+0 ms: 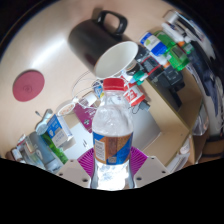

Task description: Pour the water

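Nearest the lens, a clear plastic water bottle stands upright between the two fingers of the hand-held gripper, whose purple pads press against its sides, so the fingers are pinching the bottle low on its body. Around the bottle's middle runs a blue and orange label, and water fills it nearly to the shoulder. At its top sits a red cap, or a red neck ring; which of the two cannot be told. Just beyond the bottle's top a white cup lies tilted, its open mouth turned toward the bottle, the cup's rim close above the red top. Behind that cup is a large dark mug with a handle, also on its side or leaning. Left of the bottle, well apart on the pale worktop, lies a flat round pink disc. To the bottle's lower left a group of small cartons and packs in blue, white and green is gathered near the worktop's edge. To the bottle's right and beyond it, more small packages in green, blue and white stand crowded together, and a small pink and white item lies just beside the bottle's shoulder.
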Demonstrator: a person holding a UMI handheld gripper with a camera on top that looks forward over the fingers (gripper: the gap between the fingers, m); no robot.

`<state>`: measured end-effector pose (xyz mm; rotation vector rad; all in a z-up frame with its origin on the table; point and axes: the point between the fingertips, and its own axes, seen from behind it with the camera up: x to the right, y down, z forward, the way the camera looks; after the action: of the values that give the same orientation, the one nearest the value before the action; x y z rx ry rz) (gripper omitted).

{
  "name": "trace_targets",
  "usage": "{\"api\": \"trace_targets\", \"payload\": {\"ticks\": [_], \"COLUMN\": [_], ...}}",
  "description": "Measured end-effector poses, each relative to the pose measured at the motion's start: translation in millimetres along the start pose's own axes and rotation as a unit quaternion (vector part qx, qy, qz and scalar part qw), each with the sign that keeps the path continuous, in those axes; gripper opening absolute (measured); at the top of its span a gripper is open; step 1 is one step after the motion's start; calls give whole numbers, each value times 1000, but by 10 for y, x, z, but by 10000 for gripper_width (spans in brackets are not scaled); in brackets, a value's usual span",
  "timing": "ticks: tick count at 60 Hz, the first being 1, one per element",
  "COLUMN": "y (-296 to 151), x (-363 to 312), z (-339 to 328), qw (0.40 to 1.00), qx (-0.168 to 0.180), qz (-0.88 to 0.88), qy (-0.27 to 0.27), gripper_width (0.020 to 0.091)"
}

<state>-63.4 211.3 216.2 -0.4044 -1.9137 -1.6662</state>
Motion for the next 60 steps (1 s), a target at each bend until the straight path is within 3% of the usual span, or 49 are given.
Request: {"api": "trace_targets", "payload": {"ticks": [20,26,30,33,34,35,42,49,54,60], "y": [-32,-185,-139,-81,-73,-71,-145,-207,-351,-528], "x": [126,-101,-116,-108,-136,-174,-466,-691,-986,-1115], "z": [20,-13,9,6,-8,-21,-145,-238,-248,-322], "qw": [1000,992,963,911,886,857,602,393,319,285], "qx": [-2,34,27,22,19,16,-1,-11,-29,-9], "qz": [-10,109,265,407,460,511,793,915,942,954], "qy": [9,-45,-48,-55,-60,-66,-95,-92,-98,-93], "gripper_width": [431,428,430,429,461,427,432,432,441,443]}}
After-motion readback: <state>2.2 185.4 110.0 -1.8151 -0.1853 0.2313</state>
